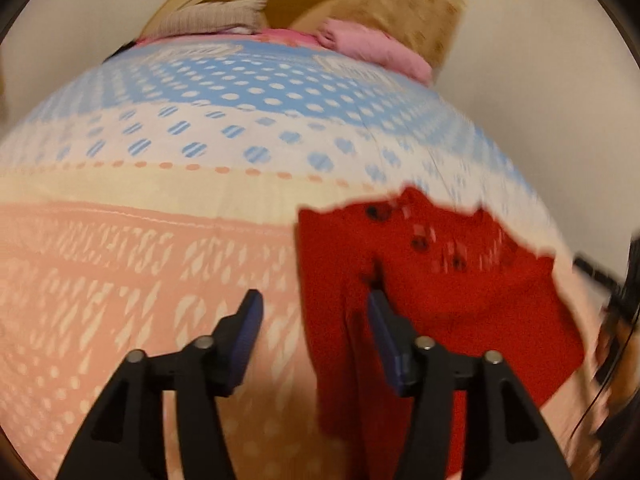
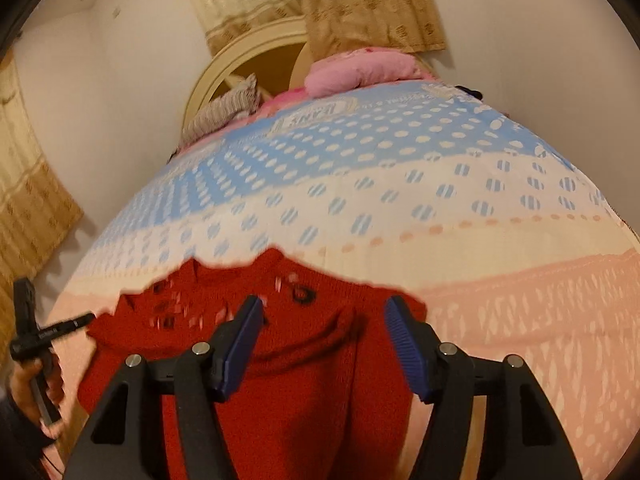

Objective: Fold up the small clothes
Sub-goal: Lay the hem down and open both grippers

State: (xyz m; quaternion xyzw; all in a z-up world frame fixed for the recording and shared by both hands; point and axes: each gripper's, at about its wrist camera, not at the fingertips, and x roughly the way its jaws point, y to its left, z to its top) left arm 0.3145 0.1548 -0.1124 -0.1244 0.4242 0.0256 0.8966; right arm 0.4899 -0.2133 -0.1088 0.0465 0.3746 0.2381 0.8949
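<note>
Left gripper (image 1: 316, 312): your jaws stand apart with nothing between the 2 pads; below the gap is bare bedspread (image 1: 168, 264), and only the right-hand finger (image 1: 382, 328) overlaps the red knit garment (image 1: 440, 292).
Right gripper (image 2: 324, 320): also apart and empty, aimed over the garment (image 2: 304, 380) near its curved fold.
Garment: it lies on the pink band of the bedspread (image 2: 520, 320), rumpled, buttons showing, far edge jagged; blur hides whether it is 1 layer or 2 there.
Risk, left: closing where you are would likely pinch bedspread or just a sliver of knit, so the edge slips out when you lift.
Risk, right: biting mid-panel rather than at a hem could bunch the knit and drag the whole piece instead of folding it.
Risk, bedding: a deep bite may catch the sheet together with the garment.
Risk, crowding: your left hand (image 2: 32, 384) is just beside the garment's edge, so crossing paths could knock 1 gripper into the other.
</note>
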